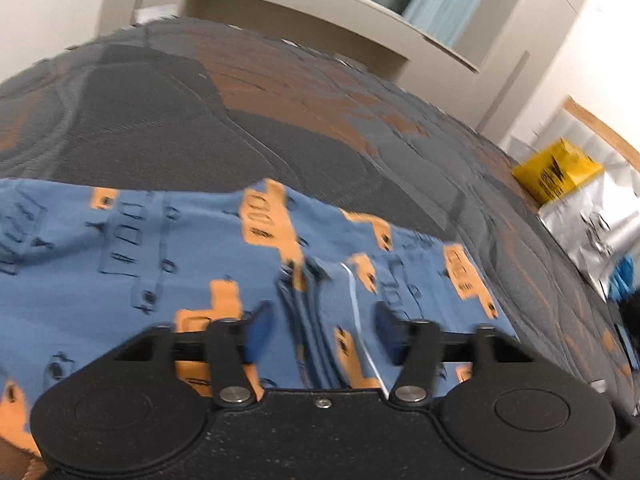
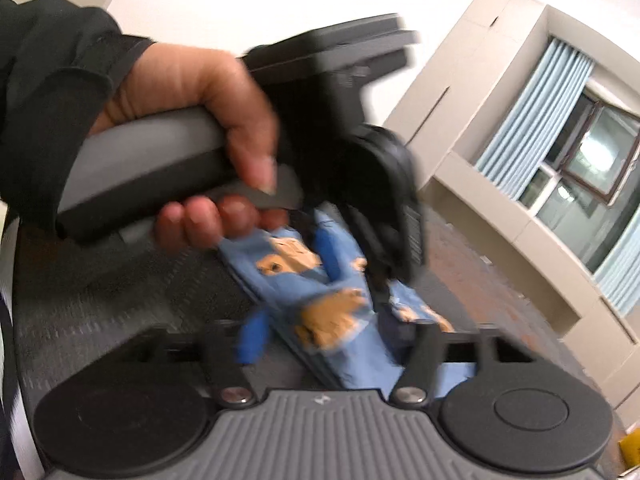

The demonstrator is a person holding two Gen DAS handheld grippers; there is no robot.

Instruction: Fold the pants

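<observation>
The pants [image 1: 168,264] are blue with orange and dark prints and lie on a grey and orange patterned bed [image 1: 280,92]. In the left wrist view my left gripper [image 1: 320,332] is open, its blue pads either side of a bunched fold of the cloth. In the right wrist view the pants [image 2: 320,308] form a folded bundle between the blue pads of my open right gripper [image 2: 320,340]. The person's hand [image 2: 200,128] holds the left gripper [image 2: 352,264] just above the same bundle. Both views are motion-blurred.
A yellow box [image 1: 556,170] and a silver bag [image 1: 596,224] sit at the bed's right edge. A beige window ledge [image 1: 320,12] and curtains [image 2: 532,104] stand beyond the bed.
</observation>
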